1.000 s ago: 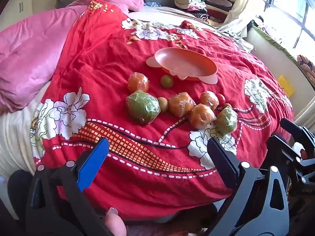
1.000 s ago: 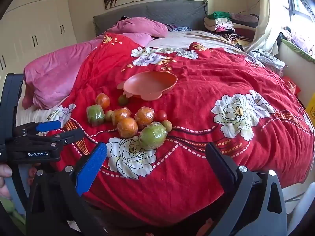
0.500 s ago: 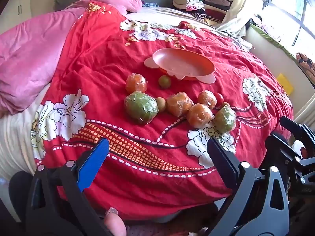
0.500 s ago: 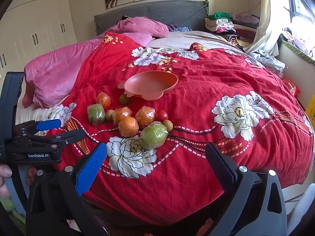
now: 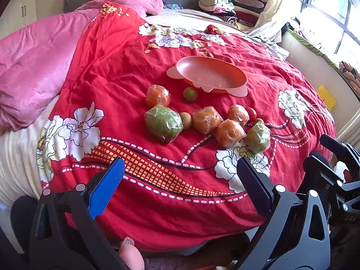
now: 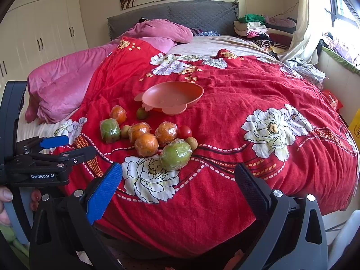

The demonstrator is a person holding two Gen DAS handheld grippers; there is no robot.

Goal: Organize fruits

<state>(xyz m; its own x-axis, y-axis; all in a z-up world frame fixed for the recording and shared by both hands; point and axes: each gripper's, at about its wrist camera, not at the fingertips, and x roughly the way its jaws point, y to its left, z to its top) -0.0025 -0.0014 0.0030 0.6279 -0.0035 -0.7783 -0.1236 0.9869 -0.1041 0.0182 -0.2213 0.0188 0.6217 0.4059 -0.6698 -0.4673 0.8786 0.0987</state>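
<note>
Several fruits lie in a cluster on the red flowered bedspread point(image 5: 126, 67): plastic-wrapped oranges point(image 5: 229, 132) point(image 6: 146, 144), two wrapped green fruits point(image 5: 163, 123) point(image 6: 175, 154), a red tomato point(image 6: 185, 131) and small brown and green ones. Just behind them sits an empty salmon-pink bowl point(image 5: 210, 74) point(image 6: 172, 95). My left gripper point(image 5: 180, 186) hangs open at the bed's near edge, short of the fruits. Over the same edge my right gripper point(image 6: 178, 187) is open too, nothing between its fingers. The left gripper also appears from the side in the right wrist view point(image 6: 65, 146).
A pink quilt point(image 6: 67, 85) lies bunched on the bed's left side, with pillows by the grey headboard point(image 6: 175, 15). Folded clothes point(image 6: 254, 29) are stacked at the far right. White wardrobes point(image 6: 40, 33) line the left wall; a window ledge runs along the right.
Both views have crept slightly forward toward the bed; the fruits and bowl lie where they were. Both grippers stay open.
</note>
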